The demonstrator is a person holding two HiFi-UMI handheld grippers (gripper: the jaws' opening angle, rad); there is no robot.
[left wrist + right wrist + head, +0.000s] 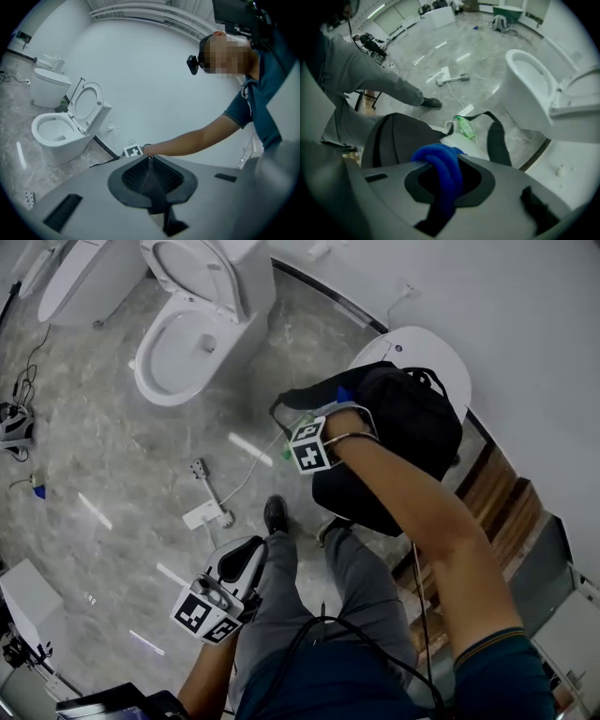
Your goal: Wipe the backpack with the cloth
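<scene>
Right claw point(328, 418): jaws clamped on the blue cloth point(438, 164), which bunches up between them and spills over their top. The cloth sits at the upper edge of the backpack point(398, 437), at the end nearest the open toilet point(187, 338); whether it touches the fabric I cannot tell. Left claw point(151, 180): jaws pressed together, nothing in them, held low by my leg point(281, 587), well apart from the backpack on its floor side. The backpack is black and lies on a white rounded lid point(427, 348). It covers most of the lid, leaving only a bare rim on the wall side. One strap point(498, 140) hangs over the lid's edge towards the floor. Beyond the backpack the white wall point(525, 334) runs close, so there is little room on that side. On the near side, wooden slats point(502, 488) lie just beside it. Towards the open toilet the grey marble floor point(122, 465) is wide and free. A white power strip point(204, 515) and its cable lie there, between the backpack and my left claw. A green item point(465, 126) sits just beside the backpack, at the strap. It is too blurred to read any print. The only markings I can make out are the black-and-white squares on my two claw cubes. No words show on the backpack.
</scene>
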